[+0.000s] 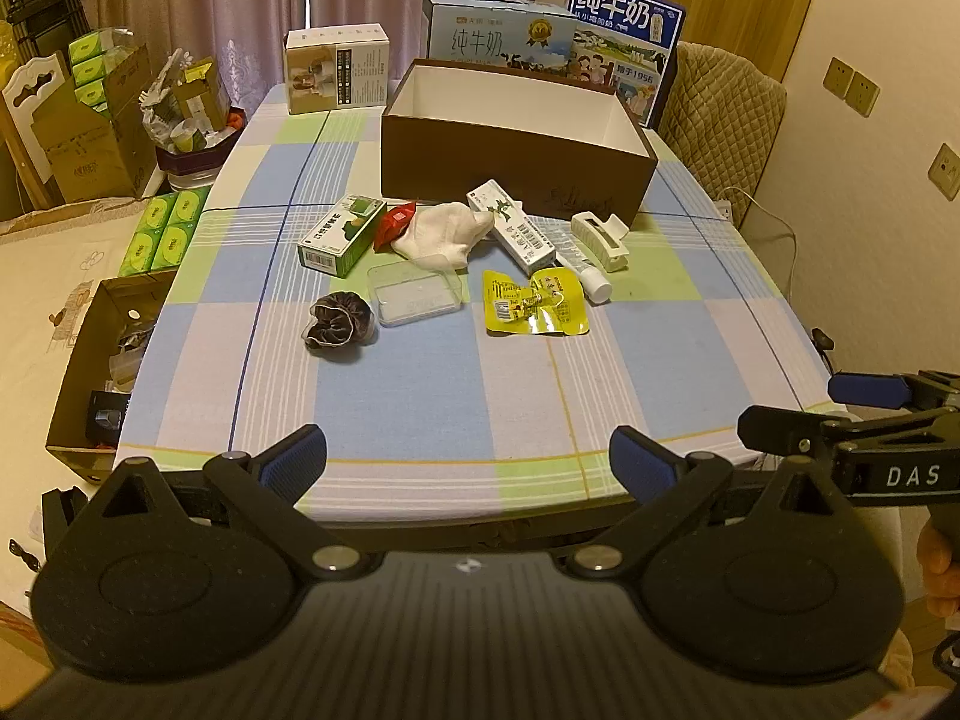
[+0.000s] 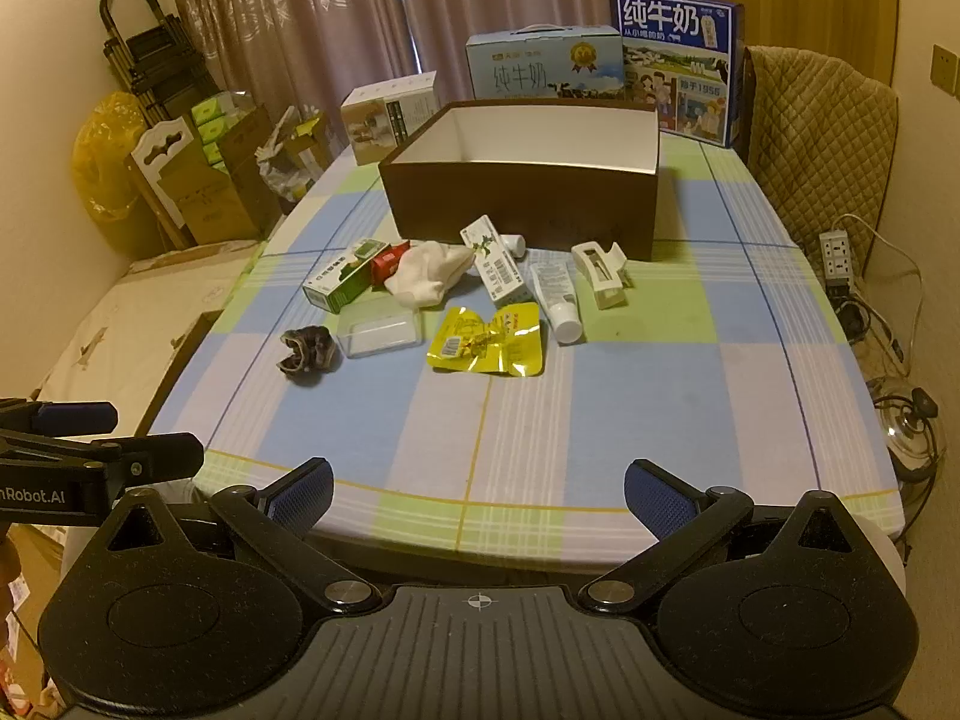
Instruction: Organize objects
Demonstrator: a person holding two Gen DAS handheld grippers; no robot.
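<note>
A brown open box [image 1: 516,174] [image 2: 522,204] with a white inside stands mid-table. In front of it lie a green carton [image 1: 342,234] [image 2: 345,279], a red packet [image 1: 393,222], a white sock [image 1: 444,234] [image 2: 426,273], a white-green carton [image 1: 510,225] [image 2: 495,267], a white tube [image 2: 558,297], a white hair clip [image 1: 603,240] [image 2: 600,273], a clear plastic case [image 1: 414,294] [image 2: 378,333], a yellow foil pouch [image 1: 534,303] [image 2: 489,342] and a dark scrunchie [image 1: 336,321] [image 2: 306,348]. My left gripper [image 1: 468,462] and right gripper [image 2: 477,495] hover open at the near table edge, holding nothing.
Two milk cartons [image 1: 498,30] [image 2: 678,66] and a small white box [image 1: 336,69] stand behind the brown box. A quilted chair [image 2: 822,138] is at the far right, a power strip [image 2: 837,255] beside it. Cardboard boxes [image 1: 96,138] and green tissue packs [image 1: 162,234] sit left of the table.
</note>
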